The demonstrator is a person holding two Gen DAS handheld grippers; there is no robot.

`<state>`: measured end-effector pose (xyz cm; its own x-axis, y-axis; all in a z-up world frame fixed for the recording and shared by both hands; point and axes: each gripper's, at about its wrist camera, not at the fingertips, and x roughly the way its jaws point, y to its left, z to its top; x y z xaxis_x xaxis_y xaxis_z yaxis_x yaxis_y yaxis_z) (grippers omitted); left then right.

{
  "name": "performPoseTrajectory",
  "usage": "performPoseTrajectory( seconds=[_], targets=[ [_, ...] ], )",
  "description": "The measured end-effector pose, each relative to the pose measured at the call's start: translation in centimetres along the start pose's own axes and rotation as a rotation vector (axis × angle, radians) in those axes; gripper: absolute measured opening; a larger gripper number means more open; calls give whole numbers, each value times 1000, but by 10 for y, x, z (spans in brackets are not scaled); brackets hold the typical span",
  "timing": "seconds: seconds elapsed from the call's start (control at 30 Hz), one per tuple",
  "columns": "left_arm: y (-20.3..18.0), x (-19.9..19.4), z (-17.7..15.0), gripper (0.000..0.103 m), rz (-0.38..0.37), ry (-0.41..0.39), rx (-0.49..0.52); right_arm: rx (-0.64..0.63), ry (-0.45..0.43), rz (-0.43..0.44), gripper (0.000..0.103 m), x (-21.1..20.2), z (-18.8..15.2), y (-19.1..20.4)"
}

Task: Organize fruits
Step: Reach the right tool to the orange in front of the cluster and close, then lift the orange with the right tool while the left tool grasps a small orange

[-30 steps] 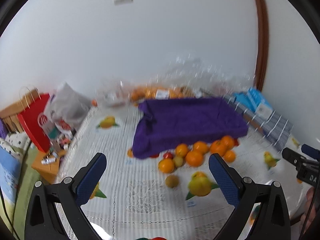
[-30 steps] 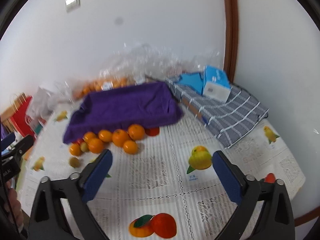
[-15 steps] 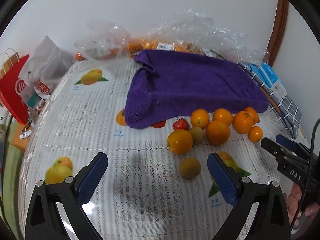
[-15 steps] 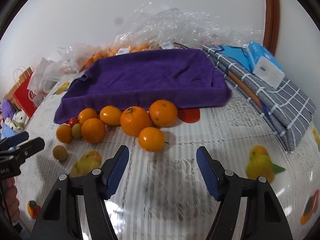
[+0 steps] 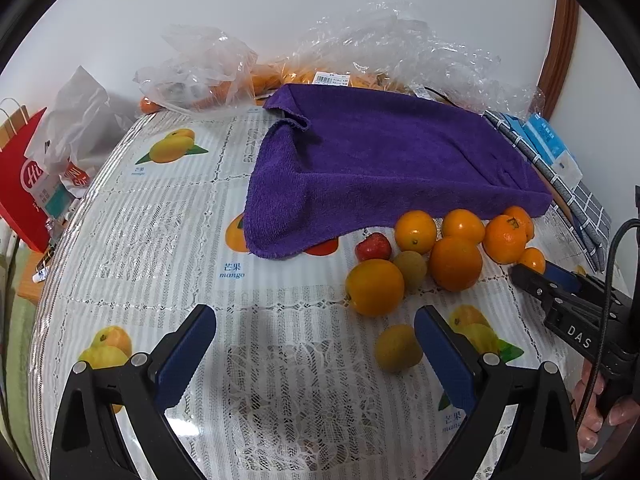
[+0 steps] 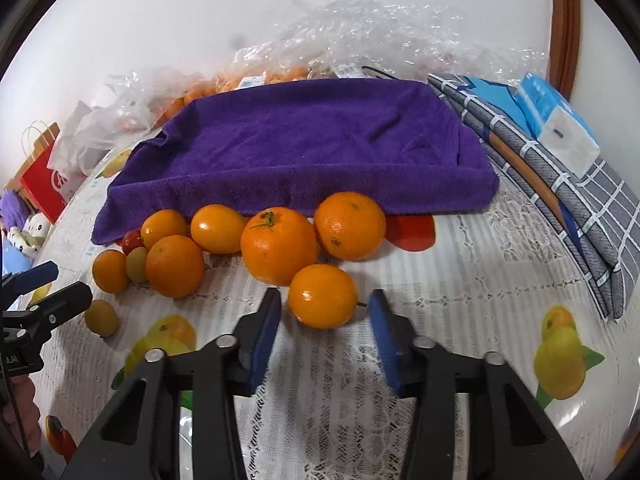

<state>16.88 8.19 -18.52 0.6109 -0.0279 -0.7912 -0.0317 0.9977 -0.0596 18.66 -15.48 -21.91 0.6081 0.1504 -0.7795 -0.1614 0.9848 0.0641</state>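
Two grippers point steeply down at the fruit-print tablecloth point(image 5: 280, 292). On the left, the left gripper point(image 5: 315, 314) stands wide apart with nothing between its blue pads; a small greenish-brown fruit point(image 5: 398, 348) lies just beside its right finger. Further right in that view, part of the person's right hand point(image 5: 600, 412) grips a black handle, cut off by the picture's edge.

In the right wrist view, a sliver of the left hand point(image 6: 24, 400) shows at the far left. The pile of oranges point(image 6: 224, 240) lies against the front edge of a purple towel point(image 6: 320, 136); a red fruit point(image 6: 132, 242) is mostly hidden behind them. What the towel covers cannot be seen. The right gripper point(image 6: 326, 296) is closing on the small orange point(image 6: 320, 304), which rests on the cloth between its tips at the front of the pile. The left pad touches it, while contact at the right pad is hard to make out. Clear plastic bags point(image 6: 360, 28) behind hold more orange fruit, blurred.
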Motion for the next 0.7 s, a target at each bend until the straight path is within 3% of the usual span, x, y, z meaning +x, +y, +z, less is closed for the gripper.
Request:
performPoseTrajectory(
  seconds=[0.13,0.43,0.6,0.7],
  targets=[
    [5,1,-2,100,-7,4,-13,4,-6,3,40,-1,-1,-2],
    [2,1,-10,93,-118,12,-13,-14,-16,-28,40,-19,-20,-13],
    [-12,14,-1,81,-124,37,4,-4,-32,-41,40,-29,-29,-22],
    [-13,21,4,67,-133,47,-8,22,-44,-8,40,-33,-32,-28]
  ],
)
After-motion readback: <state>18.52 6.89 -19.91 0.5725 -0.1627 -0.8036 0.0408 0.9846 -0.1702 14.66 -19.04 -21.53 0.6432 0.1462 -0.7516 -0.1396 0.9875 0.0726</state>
